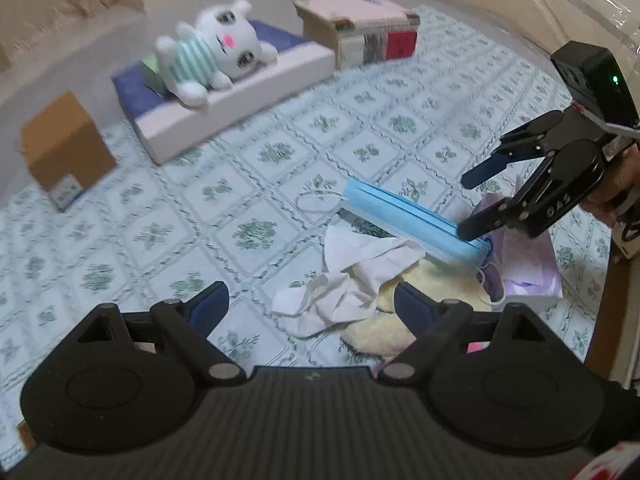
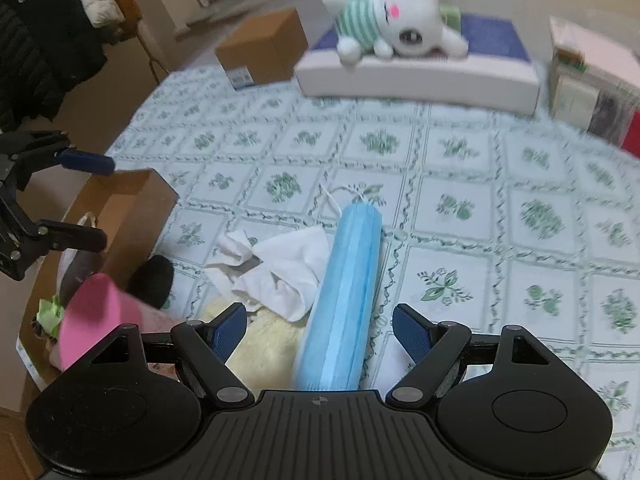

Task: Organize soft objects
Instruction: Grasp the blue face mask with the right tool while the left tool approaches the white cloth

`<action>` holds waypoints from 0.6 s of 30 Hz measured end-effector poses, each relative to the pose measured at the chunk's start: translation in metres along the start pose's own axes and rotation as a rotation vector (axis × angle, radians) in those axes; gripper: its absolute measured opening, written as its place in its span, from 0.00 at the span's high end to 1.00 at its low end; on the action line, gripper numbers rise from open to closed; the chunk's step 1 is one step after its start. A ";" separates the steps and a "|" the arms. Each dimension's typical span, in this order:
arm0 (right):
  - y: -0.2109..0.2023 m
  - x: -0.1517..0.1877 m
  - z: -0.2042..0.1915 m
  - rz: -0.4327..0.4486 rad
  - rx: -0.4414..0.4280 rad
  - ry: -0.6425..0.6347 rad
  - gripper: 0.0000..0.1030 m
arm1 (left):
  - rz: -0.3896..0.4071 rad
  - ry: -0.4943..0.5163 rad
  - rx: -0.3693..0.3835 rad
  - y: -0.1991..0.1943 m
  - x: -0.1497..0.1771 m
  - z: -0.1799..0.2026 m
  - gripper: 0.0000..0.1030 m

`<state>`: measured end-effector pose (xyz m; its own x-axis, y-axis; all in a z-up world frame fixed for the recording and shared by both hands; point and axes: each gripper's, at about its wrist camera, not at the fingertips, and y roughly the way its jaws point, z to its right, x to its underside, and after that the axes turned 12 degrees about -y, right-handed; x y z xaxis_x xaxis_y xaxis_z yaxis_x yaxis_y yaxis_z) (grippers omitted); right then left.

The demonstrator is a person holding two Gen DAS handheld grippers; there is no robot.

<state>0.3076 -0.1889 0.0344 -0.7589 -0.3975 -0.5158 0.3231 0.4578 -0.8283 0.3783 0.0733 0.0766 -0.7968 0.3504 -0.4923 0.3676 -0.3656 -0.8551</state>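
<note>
On the tabletop (image 2: 460, 184), soft things lie heaped near both claws.
Masks (image 2: 344, 288) rest beside tissues (image 2: 280, 268) and yellow cloth (image 2: 268, 344); left claw (image 1: 312, 304) and right claw (image 2: 318, 320) gape empty; plush (image 1: 212, 52) lies farther back.

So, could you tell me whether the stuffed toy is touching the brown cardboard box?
Apart. The left wrist view shows the stuffed toy lying on the flat white box, with open tablecloth between that and the brown cardboard box.
</note>
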 end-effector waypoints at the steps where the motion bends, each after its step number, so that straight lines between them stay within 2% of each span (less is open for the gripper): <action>1: 0.005 -0.002 0.003 -0.010 -0.004 0.006 0.22 | -0.028 0.001 0.013 0.010 -0.006 -0.002 0.14; 4: 0.020 -0.005 0.014 -0.037 -0.024 0.033 0.25 | -0.116 0.010 0.049 0.037 -0.020 -0.004 0.14; 10: 0.042 -0.005 0.029 -0.076 -0.068 0.052 0.37 | -0.221 0.072 0.072 0.083 -0.033 0.005 0.14; 12: 0.046 -0.004 0.032 -0.083 -0.075 0.055 0.51 | -0.257 0.090 0.082 0.099 -0.034 0.009 0.14; 16: 0.051 -0.002 0.038 -0.085 -0.092 0.058 0.67 | -0.335 0.129 0.094 0.126 -0.033 0.017 0.14; 18: 0.049 -0.002 0.040 -0.078 -0.087 0.055 0.81 | -0.358 0.166 0.085 0.136 -0.032 0.022 0.14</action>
<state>0.3476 -0.1972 -0.0140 -0.8104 -0.3915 -0.4359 0.2135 0.4954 -0.8420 0.4433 -0.0072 -0.0206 -0.7767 0.6002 -0.1911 0.0343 -0.2626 -0.9643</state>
